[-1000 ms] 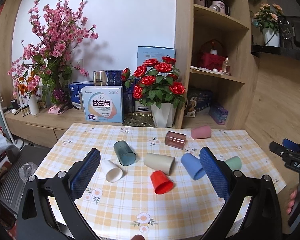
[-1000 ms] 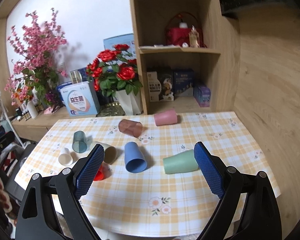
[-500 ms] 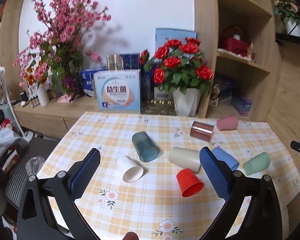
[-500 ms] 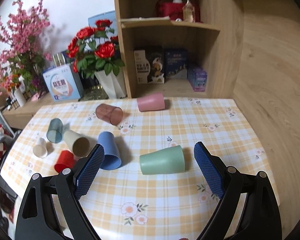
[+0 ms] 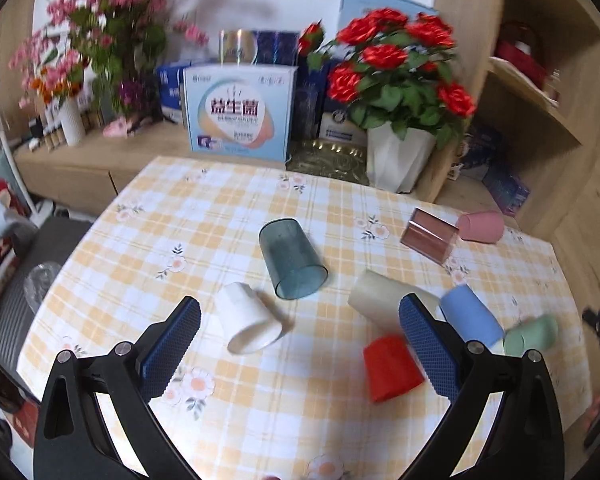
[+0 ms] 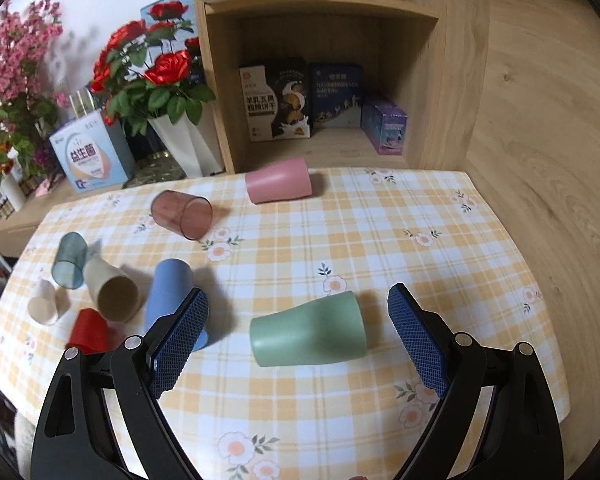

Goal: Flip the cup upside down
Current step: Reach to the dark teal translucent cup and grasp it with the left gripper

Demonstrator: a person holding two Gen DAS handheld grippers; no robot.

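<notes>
You are holding both tools wide apart and clamped on nothing, which reads as lining up a grasp rather than carrying anything. Your right hand-held gripper [image 6: 298, 338] is framing the green cup [image 6: 308, 334], which is lying on its side on the checked surface [image 6: 380, 240] with its mouth pointing toward nine o'clock and its base toward three; the cup is sitting between the two blue pads but touching neither, so I judge it to be the one you are about to take and turn mouth-down. Your left hand-held gripper [image 5: 300, 344] is hovering over the other end of the surface with the white cup [image 5: 248, 322] lying near its left pad, mouth toward five o'clock, and the red cup [image 5: 392, 368] just beside its right pad. Every cup in view is lying tipped over and showing nothing inside where a mouth is visible: the teal see-through cup [image 5: 292, 258] at twelve o'clock of the white one, the beige cup [image 6: 112, 290], the blue cup [image 6: 170, 292], the brown see-through cup [image 6: 182, 214] and the pink cup [image 6: 278, 180] toward the far edge. None is standing upside down yet. Lying loose like this they are likely to roll if nudged, so squeezing the green cup across its sides looks safest.
</notes>
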